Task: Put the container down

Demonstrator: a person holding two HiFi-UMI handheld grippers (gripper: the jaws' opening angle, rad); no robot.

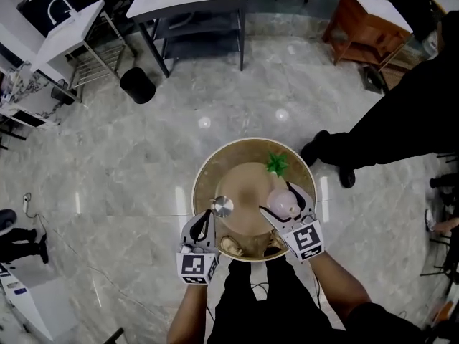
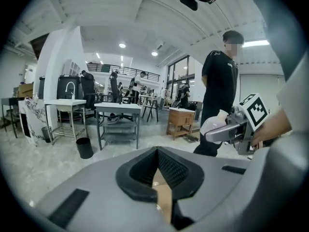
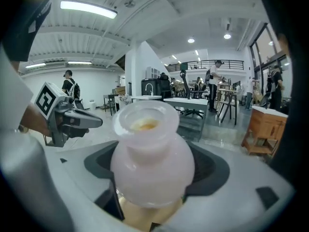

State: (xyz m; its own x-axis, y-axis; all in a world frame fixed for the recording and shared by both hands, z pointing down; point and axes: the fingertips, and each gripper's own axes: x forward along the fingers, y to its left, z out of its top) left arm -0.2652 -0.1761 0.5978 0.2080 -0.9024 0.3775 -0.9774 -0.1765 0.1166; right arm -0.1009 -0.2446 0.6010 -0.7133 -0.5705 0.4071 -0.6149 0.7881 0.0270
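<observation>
A frosted pale-pink container [image 3: 152,153] with a narrow neck and an open mouth is upright between the jaws of my right gripper [image 3: 153,180], which is shut on its round body. In the head view the container [image 1: 285,203] hangs over the right part of a round tan table [image 1: 204,169], with the right gripper [image 1: 288,208] round it. My left gripper [image 1: 206,224] is at the table's front left with its jaws together and nothing between them. A small shiny round piece [image 1: 222,206] lies just beyond its tips. The left gripper view also shows the container [image 2: 212,124].
A small green plant [image 1: 277,164] stands at the table's far side. Small tan and dark items [image 1: 233,246] lie at its near edge. A person in black [image 1: 401,120] stands close on the right. A black bin [image 1: 137,84], white tables and a wooden cabinet [image 1: 366,20] stand further off.
</observation>
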